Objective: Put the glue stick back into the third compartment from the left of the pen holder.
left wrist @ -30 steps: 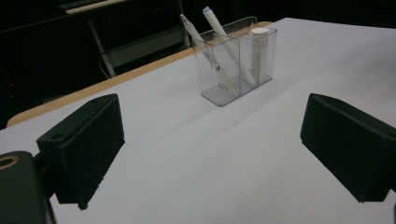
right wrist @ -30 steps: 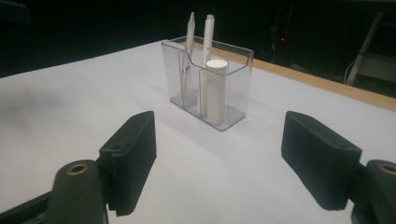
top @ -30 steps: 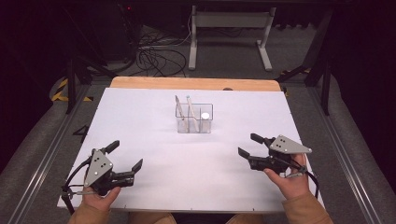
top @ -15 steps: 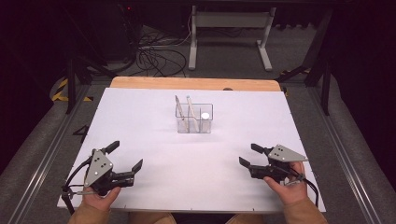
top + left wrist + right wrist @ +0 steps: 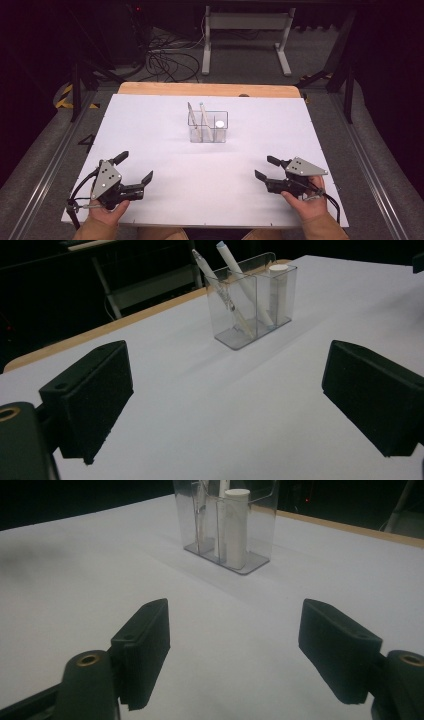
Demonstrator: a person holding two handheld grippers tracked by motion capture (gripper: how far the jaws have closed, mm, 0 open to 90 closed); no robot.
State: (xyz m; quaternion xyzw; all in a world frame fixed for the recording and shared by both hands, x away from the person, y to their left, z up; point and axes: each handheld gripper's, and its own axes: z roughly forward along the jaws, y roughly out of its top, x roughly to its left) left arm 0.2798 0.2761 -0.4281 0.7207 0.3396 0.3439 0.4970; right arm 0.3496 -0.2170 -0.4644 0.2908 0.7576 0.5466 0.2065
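Note:
A clear plastic holder point(image 5: 208, 131) with compartments stands upright at the middle of the white table point(image 5: 165, 150). Two pens point(image 5: 199, 120) lean in its left part, and a white cylinder point(image 5: 219, 125) stands in its right part. My left gripper point(image 5: 134, 167) rests open near the front left edge, held by a hand. My right gripper point(image 5: 266, 168) is open near the front right, also hand-held. The left gripper view shows its open gripper point(image 5: 230, 395) facing the holder point(image 5: 235, 325), pens point(image 5: 239, 275) and cylinder point(image 5: 277, 290). In the right gripper view, the open gripper point(image 5: 235, 645) faces the holder point(image 5: 260, 535) and cylinder point(image 5: 235, 527) from a distance.
A wooden strip point(image 5: 207, 90) runs along the table's far edge. Beyond it lie tangled cables point(image 5: 170, 62) on the floor, and a metal stand frame point(image 5: 245, 30). Metal rails point(image 5: 45, 175) flank the table on both sides.
My right gripper has drawn back toward the front edge of the table, still open. The left gripper and the holder have not moved.

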